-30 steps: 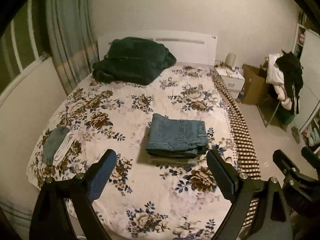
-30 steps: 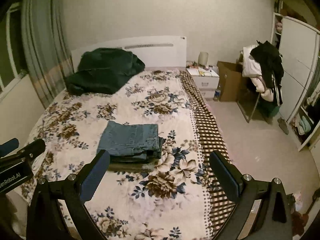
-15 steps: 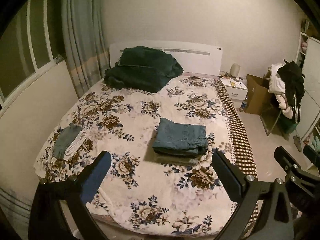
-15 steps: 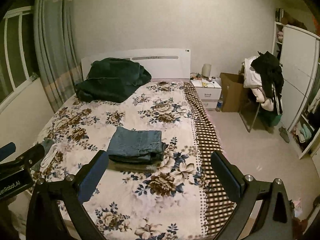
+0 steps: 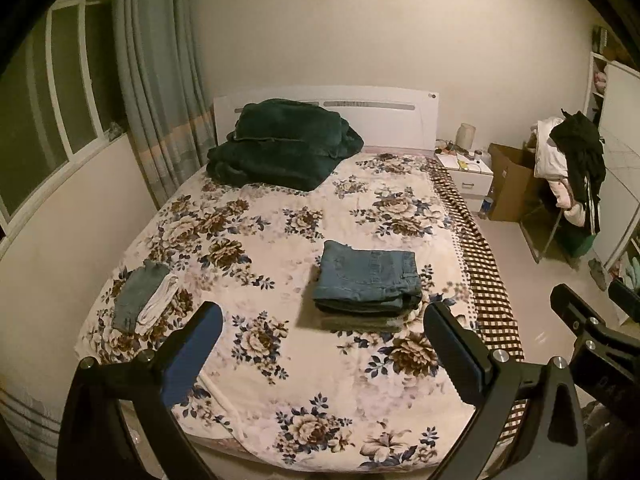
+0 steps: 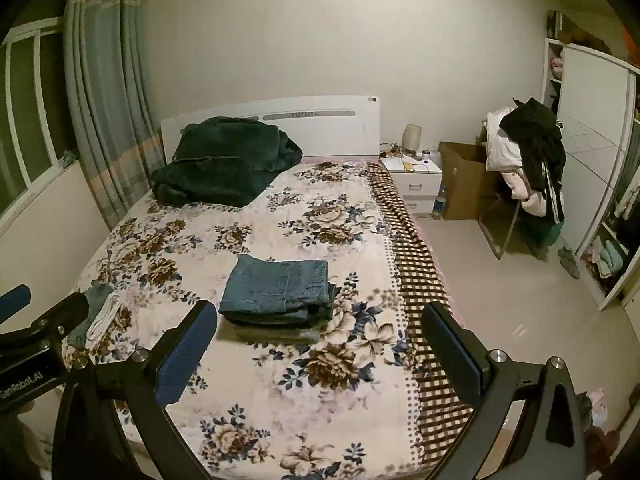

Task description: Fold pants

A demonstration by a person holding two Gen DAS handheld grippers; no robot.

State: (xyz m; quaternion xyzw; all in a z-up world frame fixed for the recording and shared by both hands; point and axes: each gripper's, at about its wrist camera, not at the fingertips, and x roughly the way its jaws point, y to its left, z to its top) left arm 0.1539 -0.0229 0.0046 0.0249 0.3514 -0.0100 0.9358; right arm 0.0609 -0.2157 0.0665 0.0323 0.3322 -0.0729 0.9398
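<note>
Blue denim pants (image 5: 366, 278) lie folded in a neat stack on the floral bedspread (image 5: 280, 240), right of the bed's middle. They also show in the right wrist view (image 6: 280, 290). My left gripper (image 5: 322, 330) is open and empty, held back from the bed's foot, well short of the pants. My right gripper (image 6: 318, 330) is open and empty too, likewise back from the bed. The right gripper's body shows at the left wrist view's right edge (image 5: 592, 332).
A dark green blanket (image 5: 280, 148) lies by the headboard. Small folded clothes (image 5: 144, 298) sit at the bed's left edge. A white nightstand (image 6: 414, 180), a cardboard box (image 6: 464, 178), a clothes-laden chair (image 6: 528, 160) and a wardrobe (image 6: 592, 168) stand to the right.
Both grippers have pulled back and up from the bed, so more of the room shows. The folded pants have not moved. Both grippers stay open.
</note>
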